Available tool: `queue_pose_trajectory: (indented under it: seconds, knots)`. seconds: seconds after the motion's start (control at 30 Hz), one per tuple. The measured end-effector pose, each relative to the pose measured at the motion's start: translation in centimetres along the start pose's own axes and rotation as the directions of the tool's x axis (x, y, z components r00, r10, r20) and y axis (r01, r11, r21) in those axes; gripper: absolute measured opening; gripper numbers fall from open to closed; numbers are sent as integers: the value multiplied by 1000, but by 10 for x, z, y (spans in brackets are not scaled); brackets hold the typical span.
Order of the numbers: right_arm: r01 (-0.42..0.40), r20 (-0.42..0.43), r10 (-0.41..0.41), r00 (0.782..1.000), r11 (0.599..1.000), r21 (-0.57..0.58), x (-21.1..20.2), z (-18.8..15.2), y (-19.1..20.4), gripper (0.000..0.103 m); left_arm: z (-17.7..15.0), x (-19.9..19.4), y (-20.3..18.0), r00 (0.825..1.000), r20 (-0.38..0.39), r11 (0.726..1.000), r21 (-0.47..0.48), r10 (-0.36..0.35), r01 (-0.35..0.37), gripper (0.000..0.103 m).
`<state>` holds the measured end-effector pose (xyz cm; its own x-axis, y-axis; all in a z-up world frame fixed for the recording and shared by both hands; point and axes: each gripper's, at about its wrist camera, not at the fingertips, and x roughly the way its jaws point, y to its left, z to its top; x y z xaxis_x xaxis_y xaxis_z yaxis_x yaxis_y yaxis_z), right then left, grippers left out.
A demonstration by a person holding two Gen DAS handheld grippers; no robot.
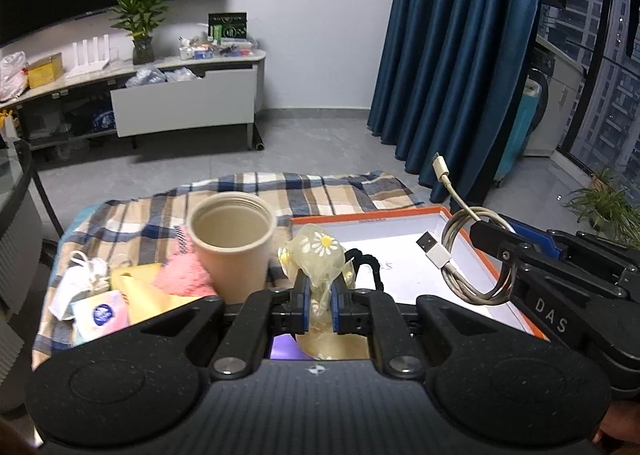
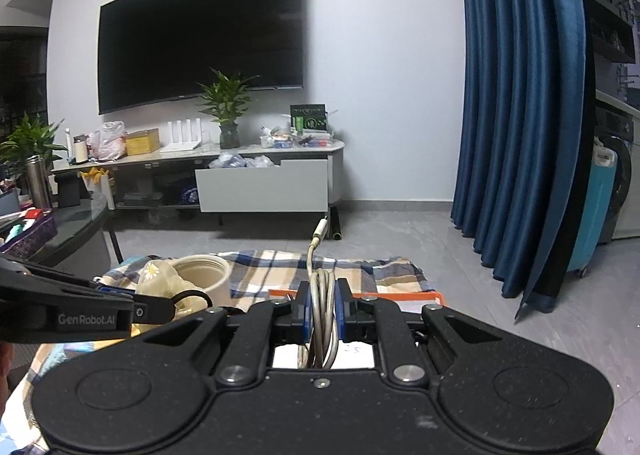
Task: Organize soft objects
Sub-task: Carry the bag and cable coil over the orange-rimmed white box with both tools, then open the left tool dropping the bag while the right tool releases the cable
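Observation:
My left gripper (image 1: 320, 305) is shut on a sheer yellow scrunchie with a daisy (image 1: 318, 251), held above the plaid cloth beside the tan cup (image 1: 232, 243). A black hair tie (image 1: 366, 263) hangs by it. My right gripper (image 2: 322, 313) is shut on a coiled white USB cable (image 2: 320, 315), held over the orange-edged white tray (image 1: 392, 251). In the left wrist view the cable coil (image 1: 464, 255) hangs from the right gripper over the tray's right side. The scrunchie also shows in the right wrist view (image 2: 160, 279).
On the plaid cloth (image 1: 280, 191) left of the cup lie a pink fluffy item (image 1: 182, 277), a yellow cloth (image 1: 138, 291), a tissue pack (image 1: 102, 315) and a white cord bundle (image 1: 84, 271). A TV cabinet (image 2: 240, 175) stands behind, and blue curtains (image 2: 520, 115) hang at the right.

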<state>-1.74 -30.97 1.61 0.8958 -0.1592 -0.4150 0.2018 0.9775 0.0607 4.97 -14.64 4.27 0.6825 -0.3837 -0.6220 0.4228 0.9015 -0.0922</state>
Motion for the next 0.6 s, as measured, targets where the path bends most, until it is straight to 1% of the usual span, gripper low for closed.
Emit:
queue_pose_trajectory:
  seconds: [0.17, 0.33, 0.4, 0.5, 0.6]
  knots:
    - [15, -33, -14, 999, 1000, 22, 12, -3, -14, 14, 1, 17, -8, 999, -42, 1000, -4, -29, 29, 13]
    - [28, -63, -25, 998, 999, 37, 24, -6, -28, 14, 5, 33, -19, 996, -75, 999, 14, -47, 48, 13]
    - [35, -74, -31, 997, 999, 41, 31, -6, -33, 14, 7, 38, -23, 995, -80, 998, 22, -52, 54, 13]
    - [46, -86, -43, 995, 998, 40, 41, -5, -40, 15, 12, 46, -30, 993, -84, 996, 30, -81, 84, 14]
    - [67, -74, -63, 995, 997, 46, 48, -2, -47, 16, 13, 52, -34, 987, -94, 991, 28, -128, 131, 20]
